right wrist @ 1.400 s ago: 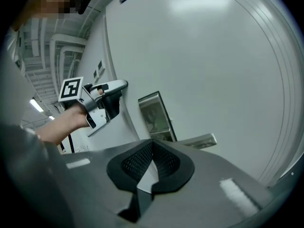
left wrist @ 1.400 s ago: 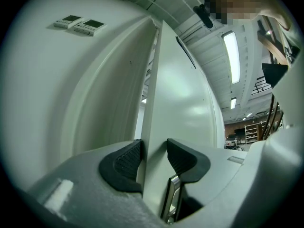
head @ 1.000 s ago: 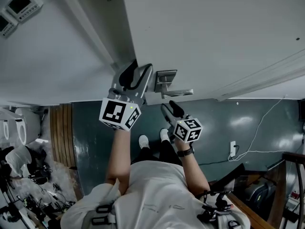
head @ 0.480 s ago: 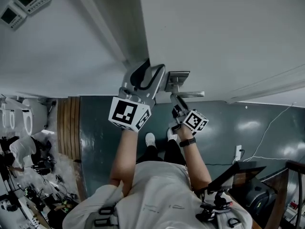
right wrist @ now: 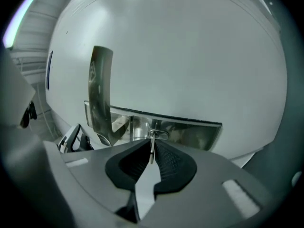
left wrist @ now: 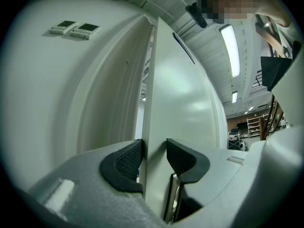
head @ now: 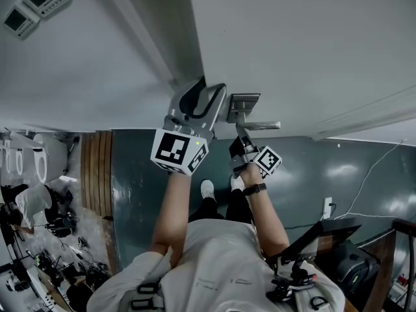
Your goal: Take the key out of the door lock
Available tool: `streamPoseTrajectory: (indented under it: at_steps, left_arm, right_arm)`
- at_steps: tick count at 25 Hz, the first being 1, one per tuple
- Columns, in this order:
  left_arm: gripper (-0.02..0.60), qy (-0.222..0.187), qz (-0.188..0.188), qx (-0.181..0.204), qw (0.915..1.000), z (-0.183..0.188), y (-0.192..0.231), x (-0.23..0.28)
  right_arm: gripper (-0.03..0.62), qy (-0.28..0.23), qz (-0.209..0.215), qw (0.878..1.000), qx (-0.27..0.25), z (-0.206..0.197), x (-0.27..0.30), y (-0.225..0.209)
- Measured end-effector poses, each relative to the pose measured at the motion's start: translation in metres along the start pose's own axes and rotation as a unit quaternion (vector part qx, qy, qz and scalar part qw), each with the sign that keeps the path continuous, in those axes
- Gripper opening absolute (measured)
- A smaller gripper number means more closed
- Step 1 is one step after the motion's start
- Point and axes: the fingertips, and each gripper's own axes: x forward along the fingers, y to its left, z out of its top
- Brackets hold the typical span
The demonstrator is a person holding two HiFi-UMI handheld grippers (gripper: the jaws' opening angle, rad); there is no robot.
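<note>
A small metal key sticks out of the steel lock plate on the white door, just beside the lever handle. My right gripper is up against the plate, its jaws closing, and both dark pads pinch the key's head. In the head view the right gripper hides the key. My left gripper straddles the door's edge, with one pad pressed on each face of the door. A metal latch strip shows below the left gripper.
Two wall control panels sit left of the door frame. Below lies dark green floor with a wall socket and white cable. Clutter lies at the lower left, and a wooden rail at the lower right.
The right gripper has risen from below the lever to the lock plate, and its jaws have come together on the key. The left gripper stays clamped on the door's edge.
</note>
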Motion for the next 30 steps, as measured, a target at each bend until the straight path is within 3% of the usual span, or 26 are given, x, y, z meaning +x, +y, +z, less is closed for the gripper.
streamPoseTrajectory:
  at_steps: [3,12,18,22,26,30]
  left_arm:
    - [0.167,0.001,0.003,-0.002,1.0,-0.001,0.0,0.0]
    - [0.169,0.006,0.004,-0.005,1.0,-0.003,0.0,0.0]
    - [0.169,0.018,0.007,-0.017,0.9997,-0.006,0.0,-0.001]
    - [0.168,0.017,0.001,-0.021,0.9996,-0.007,0.001,-0.001]
    - [0.163,0.022,0.003,-0.022,0.9995,-0.015,0.003,-0.008]
    - [0.163,0.032,0.002,-0.031,0.999,-0.035,-0.008,-0.023]
  right_arm:
    - [0.031,-0.026,0.002,0.997,0.068,-0.002,-0.004,-0.006]
    - [0.028,-0.025,-0.015,0.998,0.062,-0.002,-0.005,-0.006]
    - [0.028,-0.053,0.003,0.988,0.146,-0.018,-0.028,-0.006]
    - [0.028,-0.035,-0.032,0.994,0.097,-0.03,-0.06,-0.004]
    - [0.028,-0.014,-0.075,0.997,-0.011,-0.02,-0.092,0.016]
    - [0.028,-0.012,-0.081,0.991,-0.104,0.003,-0.112,0.049]
